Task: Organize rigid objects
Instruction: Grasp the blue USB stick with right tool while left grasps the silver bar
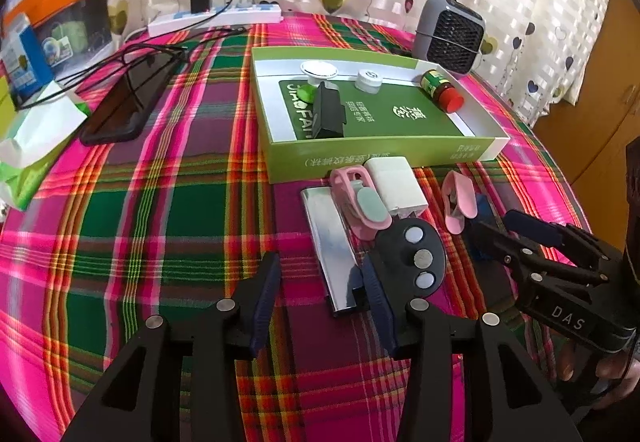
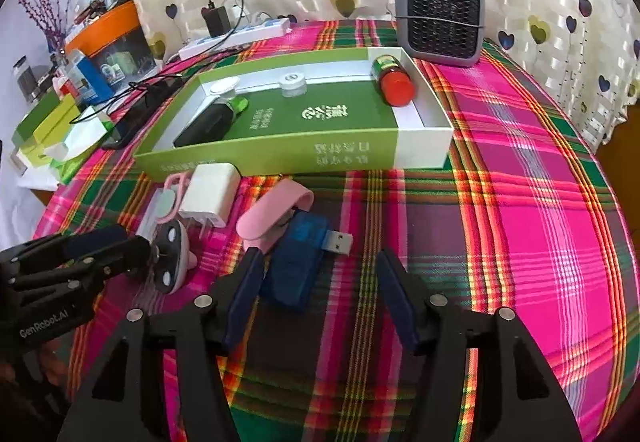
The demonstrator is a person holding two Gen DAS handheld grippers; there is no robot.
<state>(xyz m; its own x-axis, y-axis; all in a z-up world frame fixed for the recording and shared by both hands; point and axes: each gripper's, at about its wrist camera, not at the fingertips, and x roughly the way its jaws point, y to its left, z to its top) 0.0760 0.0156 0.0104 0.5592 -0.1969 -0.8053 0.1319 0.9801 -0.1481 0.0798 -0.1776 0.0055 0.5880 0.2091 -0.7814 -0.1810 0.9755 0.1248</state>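
Desk (image 1: 168,210) under plaid cloth. Green box (image 1: 360,158) at 12 o'clock in both views, already holding a red-capped bottle (image 1: 442,90), black case (image 1: 329,110) and white jars. Loose pile just outside its near wall, roughly 1 o'clock of the left hand-held gripper (image 1: 320,306): silver bar (image 1: 330,242), white charger (image 1: 396,182), black remote (image 1: 420,254), pink clips, blue USB stick (image 2: 298,262).

Likely next step: pick one loose item and box it. Best approach is probably taking an edge item first, centring the jaws, closing across the narrow side, and lifting clear of neighbours.

Left hand-held gripper: jaws apart, empty, tilted down at the silver bar. Right hand-held gripper (image 2: 316,302): jaws wide, nothing clamped, tilted down, USB stick beside its left finger.
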